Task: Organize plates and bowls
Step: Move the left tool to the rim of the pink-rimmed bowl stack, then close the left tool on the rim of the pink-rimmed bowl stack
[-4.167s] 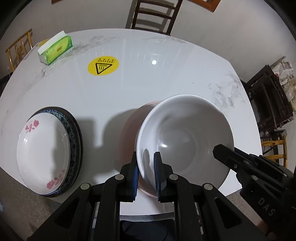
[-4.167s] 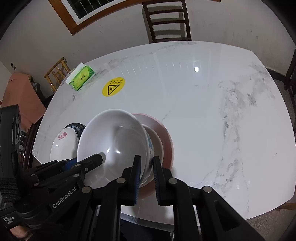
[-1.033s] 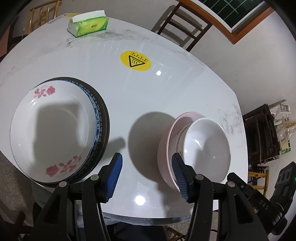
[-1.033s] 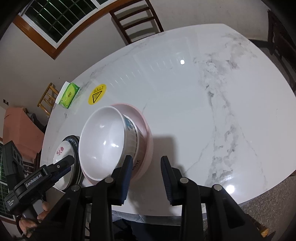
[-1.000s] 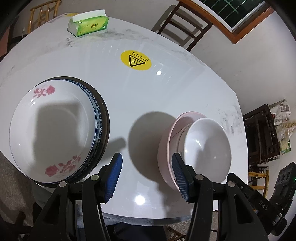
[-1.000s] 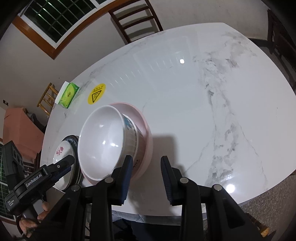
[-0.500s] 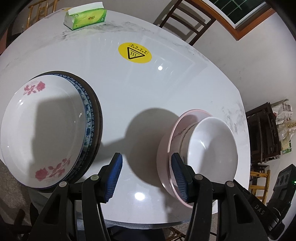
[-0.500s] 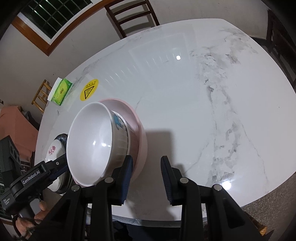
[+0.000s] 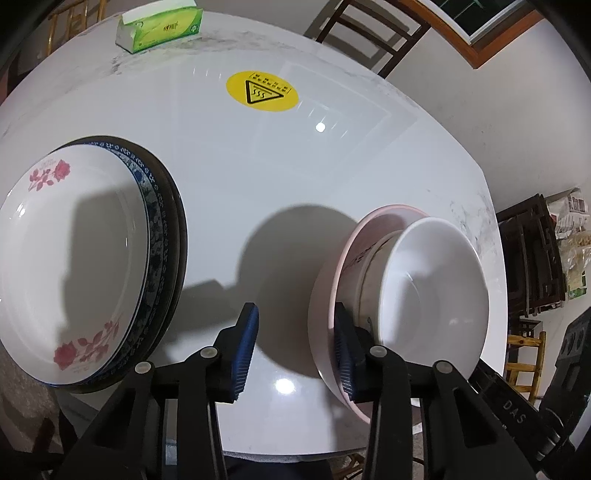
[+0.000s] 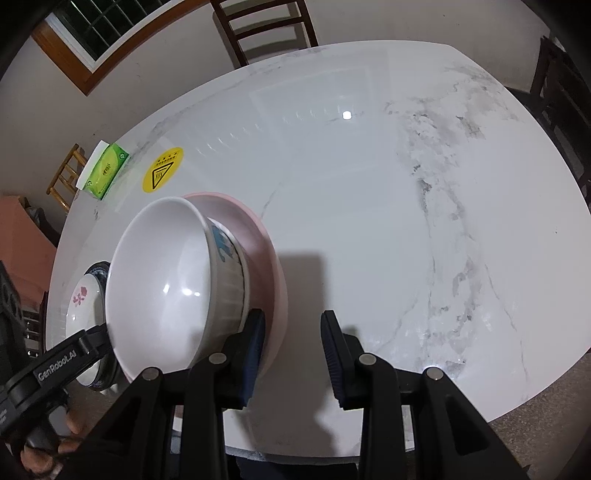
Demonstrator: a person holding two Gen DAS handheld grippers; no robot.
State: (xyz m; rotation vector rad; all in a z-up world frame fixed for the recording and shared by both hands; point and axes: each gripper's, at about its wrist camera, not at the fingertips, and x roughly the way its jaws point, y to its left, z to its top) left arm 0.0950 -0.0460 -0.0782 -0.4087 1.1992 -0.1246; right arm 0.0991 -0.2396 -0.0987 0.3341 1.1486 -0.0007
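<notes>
Bowl stack [image 9: 424,291] in pink plate [image 10: 275,280], table's [image 10: 369,206] near edge: left gripper [image 9: 295,347] closing astride the pink rim, right gripper [image 10: 293,349] parted, empty beside it; advised: seat both pads squarely, lift level.

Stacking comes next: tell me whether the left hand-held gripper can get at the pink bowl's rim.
Probably yes: the left hand-held gripper is closing astride the pink bowl rim, one pad inside, nothing blocking.

Marble table [image 10: 369,184], wooden chair [image 10: 266,26]
</notes>
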